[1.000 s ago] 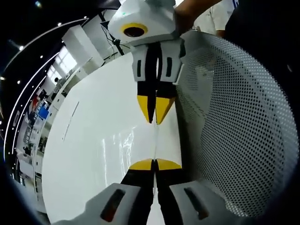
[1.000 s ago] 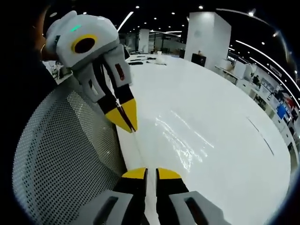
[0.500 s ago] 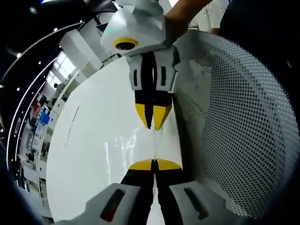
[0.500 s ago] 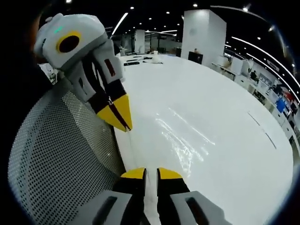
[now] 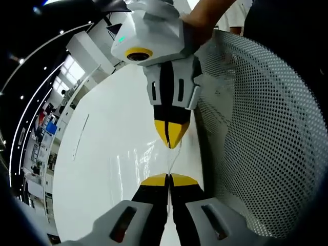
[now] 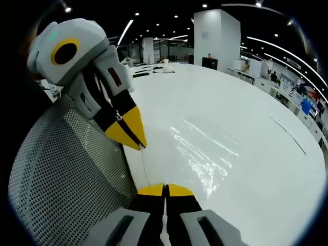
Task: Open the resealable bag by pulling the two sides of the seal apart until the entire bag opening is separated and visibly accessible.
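Observation:
A clear resealable bag (image 5: 137, 160) lies over the white table (image 5: 102, 133), showing mostly as glare and creases. Its thin top edge (image 5: 168, 160) runs straight between the two grippers. My left gripper (image 5: 169, 179) is shut on that edge at the bottom of the left gripper view. Facing it from above, my right gripper (image 5: 171, 142) is shut on the same edge a short way off. In the right gripper view, the right gripper (image 6: 165, 188) pinches the bag edge (image 6: 146, 169), with the left gripper (image 6: 140, 145) at upper left and the bag film (image 6: 205, 154) spreading rightward.
A perforated mesh chair back (image 5: 256, 148) stands close along the table's edge, right beside both grippers; it is at the left in the right gripper view (image 6: 66, 174). A hand (image 5: 205, 15) holds the right gripper. More tables and a white pillar (image 6: 215, 31) stand far off.
The right gripper's jaws, slightly apart before, have closed on the bag's edge. The two grippers have drawn a little closer together along that edge.

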The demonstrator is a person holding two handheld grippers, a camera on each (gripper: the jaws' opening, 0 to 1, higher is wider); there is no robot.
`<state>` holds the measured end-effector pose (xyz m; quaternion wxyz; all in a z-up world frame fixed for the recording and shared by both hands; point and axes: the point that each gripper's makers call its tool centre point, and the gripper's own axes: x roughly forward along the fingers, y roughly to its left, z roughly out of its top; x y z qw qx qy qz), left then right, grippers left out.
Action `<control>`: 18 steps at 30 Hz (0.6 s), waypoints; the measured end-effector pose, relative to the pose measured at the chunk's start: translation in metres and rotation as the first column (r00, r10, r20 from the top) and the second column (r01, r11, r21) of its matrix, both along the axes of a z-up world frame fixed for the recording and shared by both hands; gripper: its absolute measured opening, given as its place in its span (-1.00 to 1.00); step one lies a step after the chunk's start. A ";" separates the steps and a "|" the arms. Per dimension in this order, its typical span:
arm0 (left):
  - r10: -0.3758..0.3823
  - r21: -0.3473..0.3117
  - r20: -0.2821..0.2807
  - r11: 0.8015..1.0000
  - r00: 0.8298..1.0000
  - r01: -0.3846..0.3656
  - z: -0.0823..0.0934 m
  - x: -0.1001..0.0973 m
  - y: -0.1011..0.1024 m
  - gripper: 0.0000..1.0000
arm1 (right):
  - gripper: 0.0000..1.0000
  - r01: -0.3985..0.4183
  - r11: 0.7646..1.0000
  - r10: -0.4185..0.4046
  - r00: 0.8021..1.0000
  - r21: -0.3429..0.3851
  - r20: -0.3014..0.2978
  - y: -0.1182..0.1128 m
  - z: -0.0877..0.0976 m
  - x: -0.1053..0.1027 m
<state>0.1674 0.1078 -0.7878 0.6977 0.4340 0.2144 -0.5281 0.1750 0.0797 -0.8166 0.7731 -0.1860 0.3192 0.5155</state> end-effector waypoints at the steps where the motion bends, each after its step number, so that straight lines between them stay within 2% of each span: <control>1: 0.002 0.002 0.009 1.000 1.000 -0.002 0.001 0.001 0.000 -1.00 | -1.00 0.013 1.000 -0.013 1.000 0.002 0.004 0.000 0.001 0.002; 6: -0.006 -0.006 0.053 1.000 0.999 0.007 0.011 0.002 -0.007 -0.75 | -1.00 0.019 1.000 -0.019 1.000 0.006 0.017 0.005 0.007 0.005; 11: -0.046 -0.042 0.078 0.998 0.996 0.050 0.021 -0.004 -0.020 -0.82 | -1.00 0.021 1.000 -0.021 0.999 0.019 0.034 0.012 0.018 0.009; 18: -0.074 0.001 0.109 0.997 0.991 0.075 0.015 -0.003 -0.021 -0.80 | -1.00 -0.037 0.999 0.036 0.996 0.012 0.076 0.022 0.032 0.007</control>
